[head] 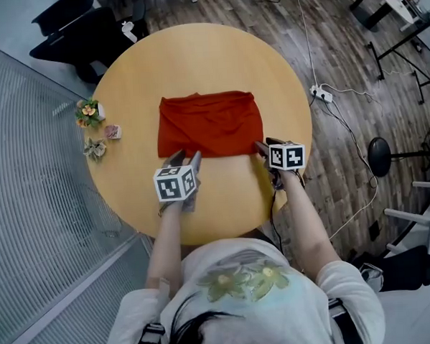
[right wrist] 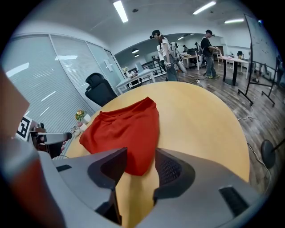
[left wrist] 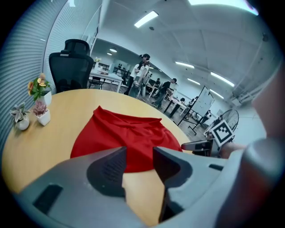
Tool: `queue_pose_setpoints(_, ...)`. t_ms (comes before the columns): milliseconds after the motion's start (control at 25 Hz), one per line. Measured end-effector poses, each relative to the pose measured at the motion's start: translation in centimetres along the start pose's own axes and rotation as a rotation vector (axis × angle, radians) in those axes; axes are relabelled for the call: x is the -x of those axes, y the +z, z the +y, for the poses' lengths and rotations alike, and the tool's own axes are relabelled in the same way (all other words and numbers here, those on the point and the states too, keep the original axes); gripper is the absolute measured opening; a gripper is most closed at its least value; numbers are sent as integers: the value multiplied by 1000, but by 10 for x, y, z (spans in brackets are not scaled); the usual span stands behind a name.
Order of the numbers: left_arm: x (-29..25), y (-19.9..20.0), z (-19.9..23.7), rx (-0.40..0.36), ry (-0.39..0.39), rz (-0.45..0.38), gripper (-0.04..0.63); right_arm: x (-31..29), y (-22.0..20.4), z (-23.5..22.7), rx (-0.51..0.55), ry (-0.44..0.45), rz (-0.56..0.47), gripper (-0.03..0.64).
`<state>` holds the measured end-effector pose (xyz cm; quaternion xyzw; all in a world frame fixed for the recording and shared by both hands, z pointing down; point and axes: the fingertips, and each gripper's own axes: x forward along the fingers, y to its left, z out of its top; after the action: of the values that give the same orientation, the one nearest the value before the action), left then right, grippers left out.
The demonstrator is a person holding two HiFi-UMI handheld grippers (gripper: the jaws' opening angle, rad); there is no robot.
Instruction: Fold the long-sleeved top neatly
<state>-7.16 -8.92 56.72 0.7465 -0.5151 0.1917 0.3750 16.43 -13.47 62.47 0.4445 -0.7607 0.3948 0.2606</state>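
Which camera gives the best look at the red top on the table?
The head view: the red top lies whole, seen from above as a rectangle. Both gripper views show it foreshortened, near edge partly hidden.

The head view looks steeply down from above the person onto the whole round pale wooden table [head: 216, 60], with the folded red long-sleeved top [head: 209, 125] near its middle. The left gripper view rides low and close over the near left of the tabletop, facing across the top toward a black office chair [left wrist: 70, 67], and the right gripper view does likewise from the near right. All three share top and table; the left gripper view catches the right gripper [left wrist: 189, 146] at its right, the other view the left gripper [right wrist: 62, 136] at its left.
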Motion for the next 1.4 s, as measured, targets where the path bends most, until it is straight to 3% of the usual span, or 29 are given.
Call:
queue_pose_setpoints(400, -22, -33, -79, -140, -84, 33, 166, 17, -6, -13, -20, -1, -28, 189)
queue_pose_setpoints(600, -42, -36, -123, -247, -113, 40, 166, 22, 8, -26, -10, 11, -41, 189)
queue_pose_setpoints(880, -89, -52, -172, -584, -100, 101, 166, 14, 36, -41, 10, 44, -49, 189)
queue_pose_setpoints(1080, -126, -69, -183, -858, -20, 189, 167, 3, 54, -54, 24, 66, -42, 189)
queue_pose_setpoints(1400, -164, -83, -176, -1036, 77, 286, 167, -35, 90, -50, 15, 161, -19, 190)
